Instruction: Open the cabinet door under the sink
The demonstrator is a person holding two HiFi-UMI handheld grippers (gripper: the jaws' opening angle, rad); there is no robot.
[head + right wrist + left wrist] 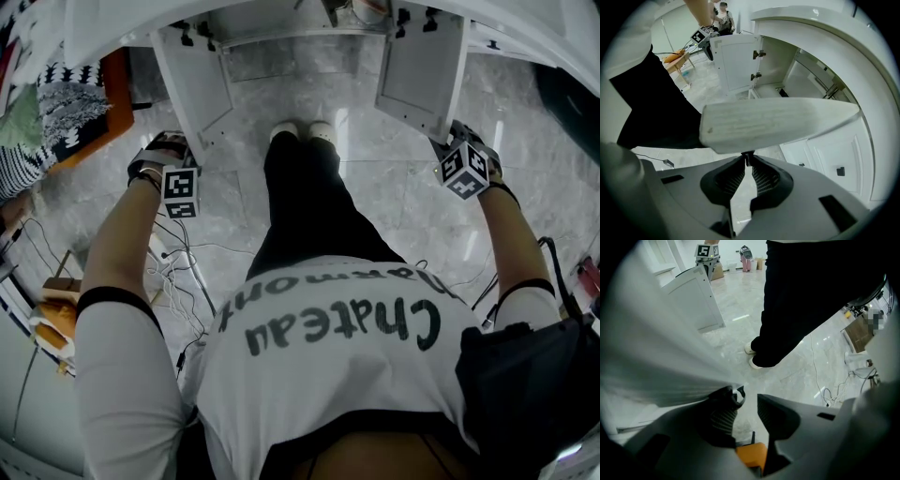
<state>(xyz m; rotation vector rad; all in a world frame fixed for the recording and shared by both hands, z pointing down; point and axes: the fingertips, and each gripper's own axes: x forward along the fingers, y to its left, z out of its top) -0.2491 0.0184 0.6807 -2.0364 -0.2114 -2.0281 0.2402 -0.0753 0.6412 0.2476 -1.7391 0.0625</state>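
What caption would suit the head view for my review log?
Person faces the open under-sink cabinet, left gripper at the left door, right gripper at the right door.

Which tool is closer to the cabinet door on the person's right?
Right. The right tool is clamped on that door's small knob; the left tool is at the other door.

Floor (394, 216): grey marbled tile, glossy, with pale light streaks. White shoes (302, 131) stand on it side by side, toes toward the top of the head view. Loose cables (178, 267) lie tangled on the tile to the left of the legs; the left gripper view shows more of them (825, 392). Wooden item (58, 298) at far left, too blurred to identify
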